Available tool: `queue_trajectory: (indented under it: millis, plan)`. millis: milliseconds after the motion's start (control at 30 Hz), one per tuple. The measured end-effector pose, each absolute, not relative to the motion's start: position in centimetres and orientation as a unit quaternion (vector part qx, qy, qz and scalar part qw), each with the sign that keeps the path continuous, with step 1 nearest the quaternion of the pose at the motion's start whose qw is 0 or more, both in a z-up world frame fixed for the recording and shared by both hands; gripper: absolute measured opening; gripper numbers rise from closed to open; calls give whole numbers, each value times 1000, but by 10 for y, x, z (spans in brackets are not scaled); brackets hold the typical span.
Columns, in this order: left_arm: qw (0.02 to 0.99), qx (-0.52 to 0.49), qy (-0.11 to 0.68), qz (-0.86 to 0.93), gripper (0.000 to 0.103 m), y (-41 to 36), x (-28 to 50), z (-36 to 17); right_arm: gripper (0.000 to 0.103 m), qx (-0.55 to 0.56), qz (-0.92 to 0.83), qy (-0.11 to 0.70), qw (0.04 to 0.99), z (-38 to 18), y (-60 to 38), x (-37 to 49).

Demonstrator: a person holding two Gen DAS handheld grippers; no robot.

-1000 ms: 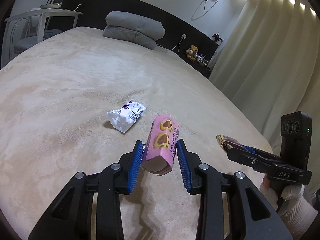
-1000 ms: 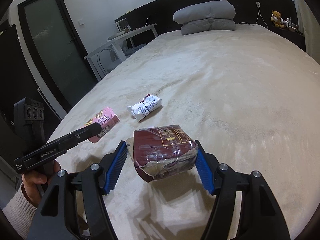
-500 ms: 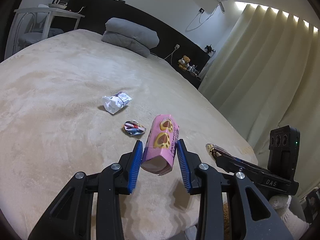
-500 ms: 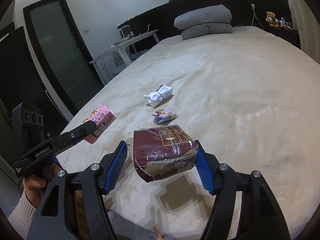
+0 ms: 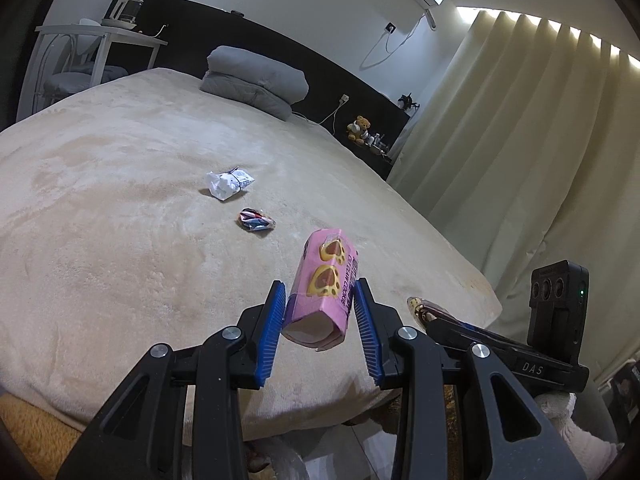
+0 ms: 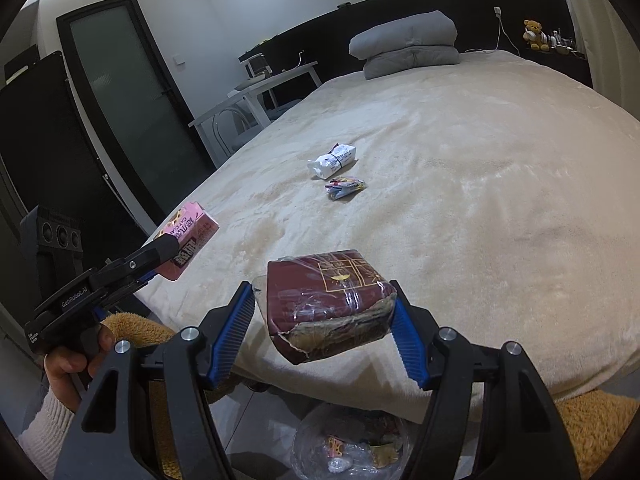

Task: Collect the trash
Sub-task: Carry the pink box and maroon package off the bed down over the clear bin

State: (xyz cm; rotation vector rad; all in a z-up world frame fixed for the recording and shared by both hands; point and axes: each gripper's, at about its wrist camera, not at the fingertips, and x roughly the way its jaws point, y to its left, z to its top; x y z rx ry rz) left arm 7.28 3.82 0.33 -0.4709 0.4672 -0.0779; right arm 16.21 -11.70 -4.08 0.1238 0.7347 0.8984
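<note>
My left gripper (image 5: 320,320) is shut on a pink cookie box (image 5: 324,280) and holds it in the air near the foot edge of the bed. My right gripper (image 6: 324,328) is shut on a dark red wrapped packet (image 6: 328,304), also above the bed's foot edge. A white crumpled wrapper (image 5: 230,184) and a small colourful wrapper (image 5: 256,220) lie on the beige bed cover (image 5: 120,220); both also show in the right wrist view, the white wrapper (image 6: 332,160) behind the colourful one (image 6: 344,187). A clear trash bag (image 6: 352,444) with trash sits on the floor below the right gripper.
Grey pillows (image 5: 256,80) lie at the head of the bed. A white side table (image 5: 100,40) stands to the left, curtains (image 5: 520,140) to the right. A brown fuzzy rug (image 6: 592,428) lies at the foot of the bed. A dark door (image 6: 132,112) stands beyond the bed's left side.
Both grippers have pulled back from the bed toward its foot edge with their items. The small colourful wrapper and the trash bag on the floor have come into view.
</note>
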Motion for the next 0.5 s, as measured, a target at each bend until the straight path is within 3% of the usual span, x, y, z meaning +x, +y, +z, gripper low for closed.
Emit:
queue_trajectory:
  millis: [500]
  plan:
    - [942, -228, 243, -44, 34, 13, 19, -13, 66, 76, 433, 343, 830, -45, -136, 111]
